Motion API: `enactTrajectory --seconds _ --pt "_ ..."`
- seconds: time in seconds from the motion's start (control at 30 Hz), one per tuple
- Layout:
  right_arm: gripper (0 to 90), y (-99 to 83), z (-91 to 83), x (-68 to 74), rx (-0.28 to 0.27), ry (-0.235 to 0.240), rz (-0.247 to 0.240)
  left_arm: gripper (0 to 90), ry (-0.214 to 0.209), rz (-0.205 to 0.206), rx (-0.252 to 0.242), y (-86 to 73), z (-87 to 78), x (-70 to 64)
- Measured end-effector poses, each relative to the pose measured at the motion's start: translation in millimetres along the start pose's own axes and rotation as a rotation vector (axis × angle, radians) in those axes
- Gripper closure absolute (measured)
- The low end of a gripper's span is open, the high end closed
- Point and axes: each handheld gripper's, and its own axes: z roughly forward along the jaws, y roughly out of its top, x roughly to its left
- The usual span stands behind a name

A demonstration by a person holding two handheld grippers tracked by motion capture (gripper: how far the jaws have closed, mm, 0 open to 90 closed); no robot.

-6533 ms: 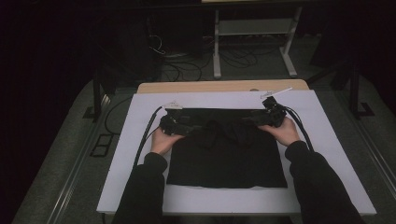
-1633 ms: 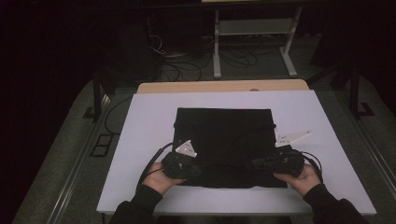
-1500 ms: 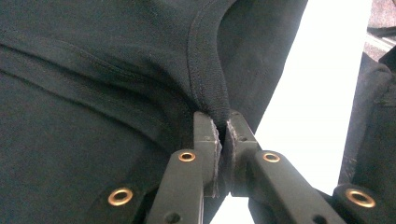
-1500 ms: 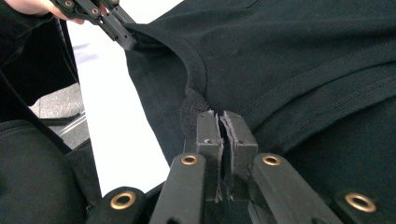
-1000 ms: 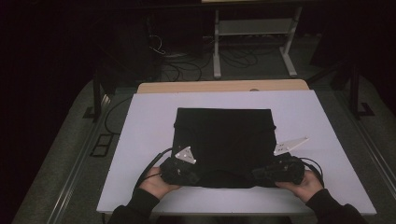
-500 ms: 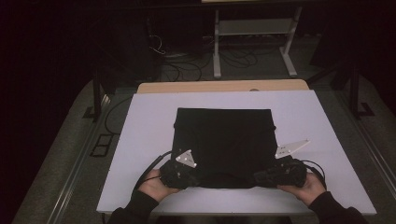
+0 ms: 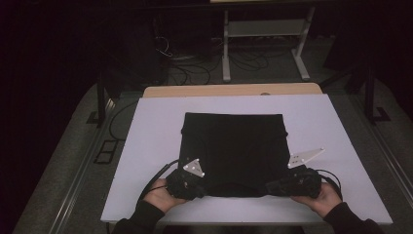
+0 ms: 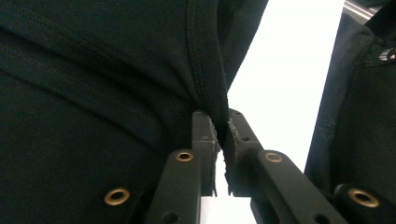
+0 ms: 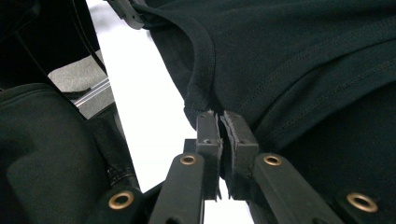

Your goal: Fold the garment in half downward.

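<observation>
A black garment [image 7: 233, 152] lies folded into a rectangle on the white table top [image 7: 146, 146]. My left gripper [image 7: 187, 185] is at its near left corner, and in the left gripper view the jaws [image 8: 218, 128] are shut on a stitched edge of the black garment [image 8: 116, 70]. At the near right corner is my right gripper [image 7: 287, 186]. In the right gripper view its jaws [image 9: 220, 126] are shut on the ribbed neckline edge of the garment [image 9: 303, 56]. The neckline curves between the two grippers.
Beyond the white top, a wooden table edge [image 7: 234, 90] runs along the far side. A white metal stand [image 7: 265, 34] and loose cables [image 7: 170, 48] are on the dark floor behind. The person's dark sleeves [image 7: 146, 222] come in at the near edge.
Both grippers left the garment's far corners for its near edge, the cloth now folded in half. Over the last second they crept slightly nearer the table's front edge.
</observation>
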Motion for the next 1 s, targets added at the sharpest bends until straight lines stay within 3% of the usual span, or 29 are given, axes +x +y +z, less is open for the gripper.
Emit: enactTrajectory --seconds 0.27,0.5,0.67,0.77,0.93,1.0 --pt "79.0 -0.3 -3.2 -0.1 -0.002 -0.011 0.012 71.5 -0.011 -0.008 -0.020 -4.4 -3.7 3.6" --pt "69.5 -0.1 -10.2 0.5 -0.024 -0.031 0.018 57.1 -0.019 -0.034 -0.076 -8.3 -11.5 6.9" --pt "54.2 2.8 -15.1 2.5 -0.058 -0.073 0.015 43.2 -0.027 -0.072 -0.163 -11.0 -20.9 9.6" --pt "45.6 4.3 -16.2 2.8 -0.071 -0.094 0.008 37.0 -0.033 -0.106 -0.242 -14.3 -28.5 12.1" --pt "30.0 8.0 -18.5 3.4 -0.104 -0.124 0.007 26.4 -0.006 -0.175 -0.355 -22.7 -40.4 18.4" --pt "18.3 10.3 -19.3 3.8 -0.116 -0.142 0.010 18.8 0.010 -0.192 -0.387 -26.7 -43.3 21.5"
